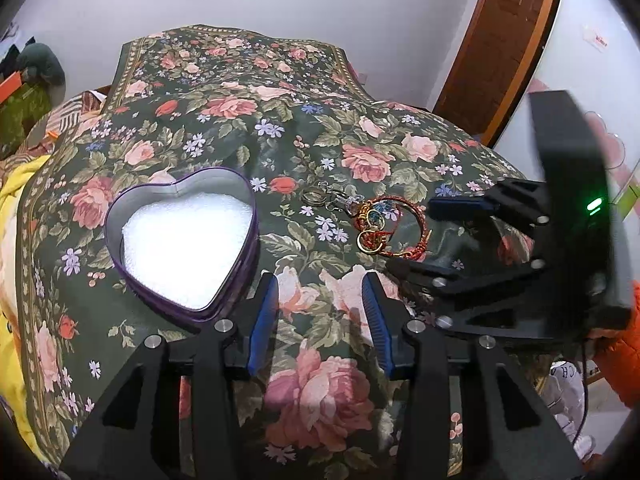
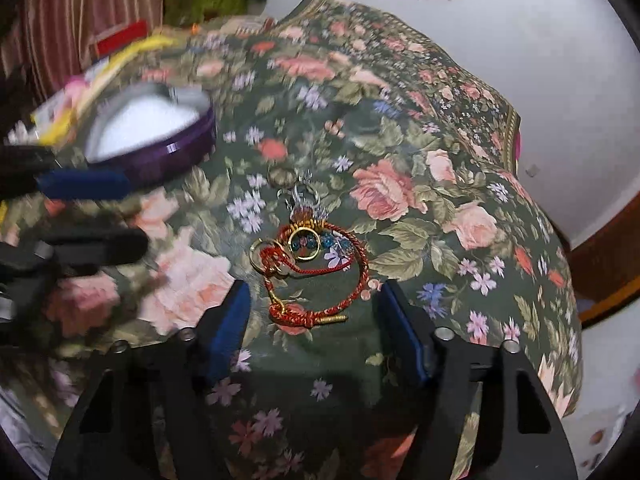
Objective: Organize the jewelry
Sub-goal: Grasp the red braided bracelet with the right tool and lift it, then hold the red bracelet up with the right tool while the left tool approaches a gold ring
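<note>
A heart-shaped purple tin (image 1: 200,314) lined with white foam lies open on the floral cloth, left of centre. To its right is a jewelry pile: a red braided bracelet (image 1: 416,216), gold rings (image 1: 370,242) and a silver keyring (image 1: 313,196). My left gripper (image 1: 320,284) is open just in front of the tin and the pile, with only cloth between its fingers. My right gripper (image 2: 314,296) is open over the pile. The red bracelet's (image 2: 363,272) knotted end lies between its blue pads, untouched. Gold rings (image 2: 305,259) and the silver keyring (image 2: 304,194) lie just beyond. The tin (image 2: 168,156) sits far left, blurred.
The floral cloth (image 1: 320,128) drapes a raised surface that drops away at its edges. Yellow fabric (image 1: 16,200) and clutter lie on the left. A wooden door (image 1: 500,40) stands at the back right. An orange sleeve (image 1: 624,360) shows behind the right gripper (image 1: 428,240).
</note>
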A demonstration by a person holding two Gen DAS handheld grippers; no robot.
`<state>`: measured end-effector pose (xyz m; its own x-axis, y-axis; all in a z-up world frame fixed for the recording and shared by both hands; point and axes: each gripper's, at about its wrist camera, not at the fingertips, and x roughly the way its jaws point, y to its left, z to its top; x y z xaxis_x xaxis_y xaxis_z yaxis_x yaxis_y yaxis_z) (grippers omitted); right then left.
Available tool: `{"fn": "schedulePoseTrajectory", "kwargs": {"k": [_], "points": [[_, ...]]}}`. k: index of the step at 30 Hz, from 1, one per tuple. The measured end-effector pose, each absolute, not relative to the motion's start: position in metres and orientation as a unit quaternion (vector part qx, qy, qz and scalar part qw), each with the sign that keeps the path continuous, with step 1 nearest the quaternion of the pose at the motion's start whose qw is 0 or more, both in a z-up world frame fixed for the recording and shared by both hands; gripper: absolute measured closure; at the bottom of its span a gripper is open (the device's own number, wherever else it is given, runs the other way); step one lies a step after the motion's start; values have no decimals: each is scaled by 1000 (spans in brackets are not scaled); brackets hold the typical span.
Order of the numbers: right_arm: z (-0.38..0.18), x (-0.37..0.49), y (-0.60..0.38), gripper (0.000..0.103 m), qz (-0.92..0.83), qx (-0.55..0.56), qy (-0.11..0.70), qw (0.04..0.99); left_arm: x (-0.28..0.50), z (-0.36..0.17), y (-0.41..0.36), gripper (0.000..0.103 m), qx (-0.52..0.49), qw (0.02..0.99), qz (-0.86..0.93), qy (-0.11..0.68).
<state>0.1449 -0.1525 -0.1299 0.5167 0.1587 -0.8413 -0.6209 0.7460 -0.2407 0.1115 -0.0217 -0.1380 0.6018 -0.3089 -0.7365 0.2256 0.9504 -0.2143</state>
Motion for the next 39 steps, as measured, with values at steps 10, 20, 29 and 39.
{"fn": "schedulePoseTrajectory", "kwargs": {"k": [10,20,29,39], "points": [[-118,141,-172,89,241,-203,443,839,109,-140,-20,60,-57,891,-150,424],[-74,134,-202,92,232,-137,397,877,106,-136,-32,56,-40,891,-156,425],[-56,138,-218,92,227,-100,368,896,114,-134,-49,56,-37,882,-178,435],[-60,141,-244,92,218,-67,359,905,147,-144,-84,56,-31,862,-214,458]]}}
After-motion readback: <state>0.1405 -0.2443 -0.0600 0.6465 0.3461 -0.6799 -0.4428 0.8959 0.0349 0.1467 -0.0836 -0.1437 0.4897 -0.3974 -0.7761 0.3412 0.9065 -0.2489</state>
